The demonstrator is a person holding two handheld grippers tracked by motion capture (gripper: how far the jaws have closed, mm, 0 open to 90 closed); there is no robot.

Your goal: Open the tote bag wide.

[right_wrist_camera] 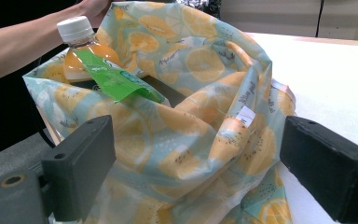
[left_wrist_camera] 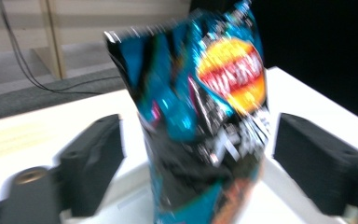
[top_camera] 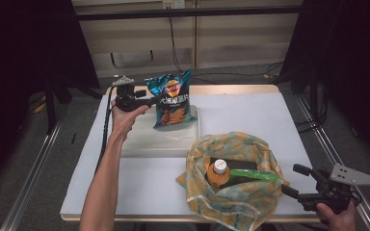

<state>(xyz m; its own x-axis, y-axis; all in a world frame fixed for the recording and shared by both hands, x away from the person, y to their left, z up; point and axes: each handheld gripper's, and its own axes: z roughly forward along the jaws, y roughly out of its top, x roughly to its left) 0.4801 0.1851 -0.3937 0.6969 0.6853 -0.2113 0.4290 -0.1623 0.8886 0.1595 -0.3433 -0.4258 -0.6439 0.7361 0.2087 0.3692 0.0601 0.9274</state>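
— Where's the chip bag (top_camera: 171, 99)?

— Upright on the white tray (top_camera: 149, 144) at the far left of the desk (top_camera: 250, 115), long axis vertical, printed front toward me. My left tongs (top_camera: 150, 102) straddle it, jaws wide, pads clear of it.

— And the lemon-print bag (top_camera: 231, 187)?

— Open at the near edge, holding an orange juice bottle (top_camera: 218, 174) and a green packet (top_camera: 253, 175). My right tongs (top_camera: 289, 187) gape beside it, empty.

A lab-like recording room: black curtains (top_camera: 29, 43), floor rails (top_camera: 33, 168), loose cables (top_camera: 173, 43) behind a white table (top_camera: 250, 120).
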